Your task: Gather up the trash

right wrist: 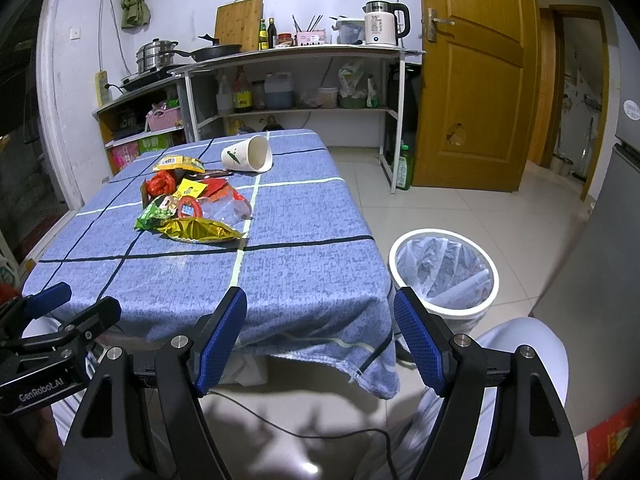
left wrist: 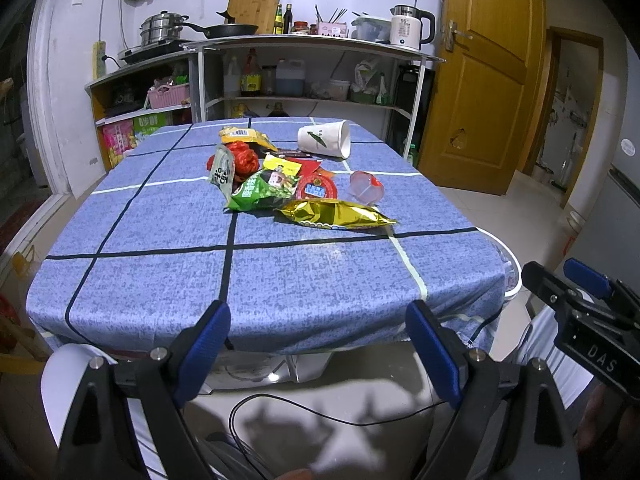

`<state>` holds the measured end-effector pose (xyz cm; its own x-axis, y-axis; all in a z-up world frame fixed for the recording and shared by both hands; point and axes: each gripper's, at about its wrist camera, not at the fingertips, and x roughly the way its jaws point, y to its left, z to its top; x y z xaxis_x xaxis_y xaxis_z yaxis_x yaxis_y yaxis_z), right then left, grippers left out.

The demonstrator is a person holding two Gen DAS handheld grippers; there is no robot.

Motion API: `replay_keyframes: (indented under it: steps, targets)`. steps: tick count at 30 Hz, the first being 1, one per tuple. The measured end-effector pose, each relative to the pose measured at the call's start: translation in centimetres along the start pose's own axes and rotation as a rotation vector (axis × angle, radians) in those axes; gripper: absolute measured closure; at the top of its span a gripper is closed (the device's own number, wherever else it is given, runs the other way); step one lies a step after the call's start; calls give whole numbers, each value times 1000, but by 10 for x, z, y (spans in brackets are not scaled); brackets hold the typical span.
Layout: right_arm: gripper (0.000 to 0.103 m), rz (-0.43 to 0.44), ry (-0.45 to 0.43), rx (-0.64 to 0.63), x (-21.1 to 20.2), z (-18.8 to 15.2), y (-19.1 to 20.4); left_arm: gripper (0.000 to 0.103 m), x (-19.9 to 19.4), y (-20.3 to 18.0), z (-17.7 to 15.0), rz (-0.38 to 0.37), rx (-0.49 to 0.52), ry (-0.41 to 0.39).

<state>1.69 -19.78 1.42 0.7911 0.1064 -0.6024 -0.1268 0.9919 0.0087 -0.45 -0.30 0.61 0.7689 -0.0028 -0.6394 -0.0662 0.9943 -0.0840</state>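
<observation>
Trash lies in one loose heap well ahead of both grippers, out on the blue checked cloth covering the tabletop (left wrist: 280, 272): a crinkled gold foil wrapper (left wrist: 336, 216) nearest, a green snack packet (left wrist: 264, 192) just behind it, a red crumpled bag (left wrist: 244, 160) further back, and a white paper cup (left wrist: 324, 141) tipped on its side beyond the heap. The left gripper (left wrist: 318, 348) hangs short of the tabletop's near edge with its blue-padded fingers (left wrist: 204, 354) spread wide and nothing between them; the right gripper (right wrist: 320, 340) is likewise agape and empty. A white round bin lined with a clear bag (right wrist: 444, 276) stands on the floor just ahead and to the right of the right gripper. Collection looks not yet begun; the next move likely calls for reaching forward to the gold wrapper, pinching its thin foil and carrying it right to the bin.
</observation>
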Motion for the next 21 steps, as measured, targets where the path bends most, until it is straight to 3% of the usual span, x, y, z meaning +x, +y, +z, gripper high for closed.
replay_keyframes:
  steps: [21]
  targets:
    - [27,1,1,1,4,-1,0,12,3,1,-1,-3,-1,1]
